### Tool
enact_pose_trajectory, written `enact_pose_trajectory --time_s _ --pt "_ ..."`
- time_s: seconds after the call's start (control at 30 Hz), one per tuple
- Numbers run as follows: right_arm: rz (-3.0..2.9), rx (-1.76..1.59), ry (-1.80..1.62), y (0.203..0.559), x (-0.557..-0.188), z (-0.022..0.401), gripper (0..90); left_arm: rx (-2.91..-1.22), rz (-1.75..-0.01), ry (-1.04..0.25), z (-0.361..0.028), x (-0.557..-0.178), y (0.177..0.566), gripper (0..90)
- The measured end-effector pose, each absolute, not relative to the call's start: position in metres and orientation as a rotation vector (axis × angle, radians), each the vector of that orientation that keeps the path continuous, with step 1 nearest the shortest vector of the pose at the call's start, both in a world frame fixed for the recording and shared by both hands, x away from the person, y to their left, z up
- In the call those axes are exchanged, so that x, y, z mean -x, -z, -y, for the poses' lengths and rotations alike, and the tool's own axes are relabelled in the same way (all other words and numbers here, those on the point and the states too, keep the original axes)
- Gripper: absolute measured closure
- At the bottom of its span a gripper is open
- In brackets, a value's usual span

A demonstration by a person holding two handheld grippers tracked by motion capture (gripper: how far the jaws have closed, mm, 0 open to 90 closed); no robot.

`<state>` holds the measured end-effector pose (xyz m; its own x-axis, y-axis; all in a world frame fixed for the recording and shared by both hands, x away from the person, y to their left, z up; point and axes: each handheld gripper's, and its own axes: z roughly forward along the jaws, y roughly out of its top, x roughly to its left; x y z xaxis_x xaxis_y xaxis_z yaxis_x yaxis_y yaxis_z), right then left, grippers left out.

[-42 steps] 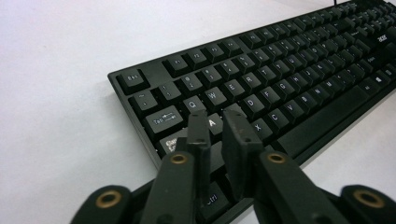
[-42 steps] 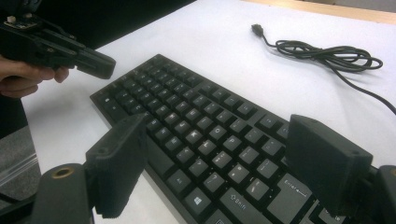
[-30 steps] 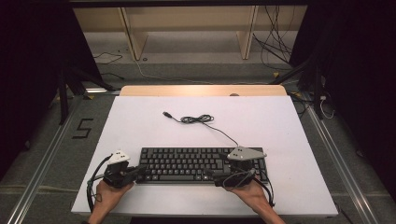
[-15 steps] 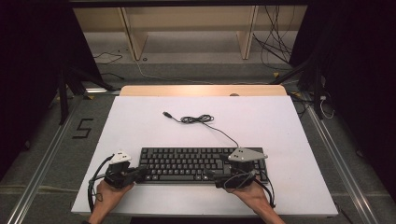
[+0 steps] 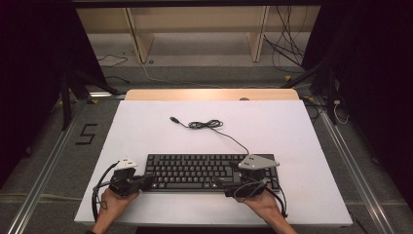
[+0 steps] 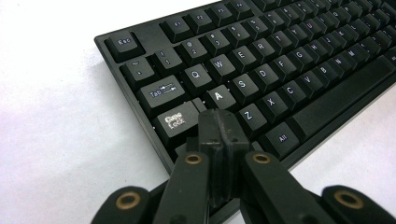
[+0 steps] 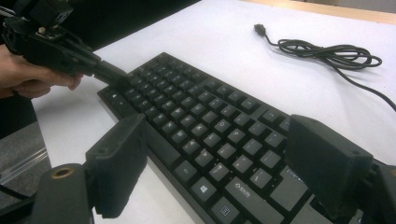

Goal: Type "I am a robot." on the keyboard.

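— What do you get from above?
— I see the keyboard [image 5: 207, 171] at the tabletop's [image 5: 146, 126] near edge, its cable [image 5: 209, 126] coiled behind it.
— And closer in?
— My left gripper [image 6: 219, 123] has its jaws pressed together, tips by the Caps Lock key [image 6: 176, 122]. My right gripper [image 7: 224, 163] stands wide, straddling the keyboard's right end, gripping nothing.
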<state>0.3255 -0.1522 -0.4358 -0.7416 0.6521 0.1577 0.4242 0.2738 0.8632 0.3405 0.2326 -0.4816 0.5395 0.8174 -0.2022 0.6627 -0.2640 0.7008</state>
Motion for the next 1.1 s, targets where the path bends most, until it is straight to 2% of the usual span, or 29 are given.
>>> enact_pose_trajectory --time_s 0.3,0.6,0.73,0.97,1.1 --pt "-2.31 -0.998 -1.465 0.435 -0.325 0.152 22.1 -2.004 -1.176 -0.286 -0.233 -0.339 0.478 89.0" --pt "-2.308 -0.995 -1.466 0.436 -0.325 0.152 21.9 -1.956 -1.143 -0.302 -0.234 -0.336 0.471 79.3" --pt "-2.306 -0.994 -1.467 0.436 -0.325 0.152 21.7 -1.925 -1.133 -0.301 -0.233 -0.335 0.469 72.0" --pt "-2.306 -0.992 -1.467 0.436 -0.325 0.151 21.4 -1.844 -1.122 -0.329 -0.234 -0.332 0.463 51.4" --pt "-2.306 -0.992 -1.465 0.437 -0.325 0.151 21.2 -1.812 -1.112 -0.334 -0.234 -0.331 0.461 45.2"
